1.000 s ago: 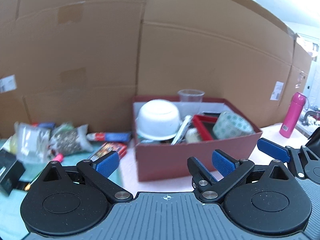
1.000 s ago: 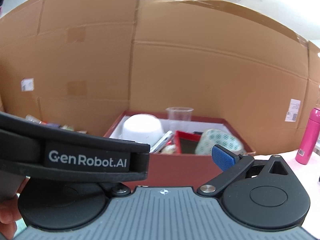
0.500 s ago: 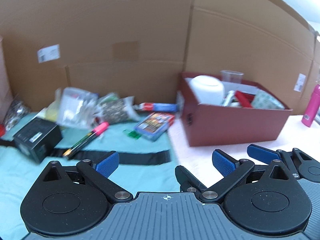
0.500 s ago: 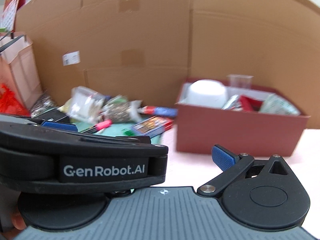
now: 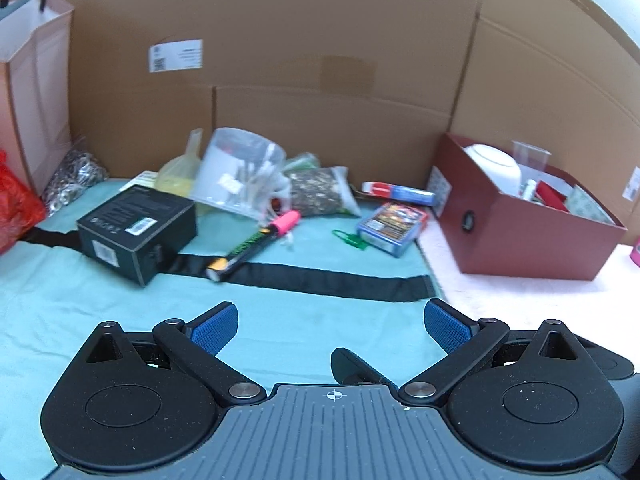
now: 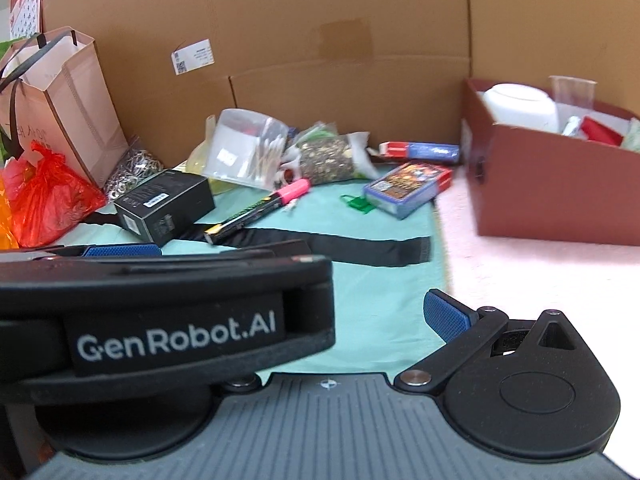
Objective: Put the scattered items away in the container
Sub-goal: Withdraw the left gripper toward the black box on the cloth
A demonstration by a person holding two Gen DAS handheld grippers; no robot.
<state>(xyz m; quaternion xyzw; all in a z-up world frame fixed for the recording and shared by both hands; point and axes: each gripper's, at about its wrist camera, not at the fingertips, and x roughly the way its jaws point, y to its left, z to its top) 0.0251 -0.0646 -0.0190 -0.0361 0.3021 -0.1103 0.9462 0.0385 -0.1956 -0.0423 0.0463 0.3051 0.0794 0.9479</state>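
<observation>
A dark red box stands at the right, holding a white bowl, a clear cup and other items. Scattered on the teal cloth lie a black box, a pink-capped marker, a card pack, a green clip, a seed bag, a bag of cotton swabs and a red-blue tube. My left gripper is open and empty, short of them. My right gripper is open; the left gripper's body hides its left finger.
Cardboard walls close off the back. A paper bag and a red plastic bag stand at the far left beside a bag of metal rings. A pink bottle is at the right edge. A black strap crosses the cloth.
Both views have swung left from the red box to the scattered items on the teal cloth. Both grippers stay open and empty.
</observation>
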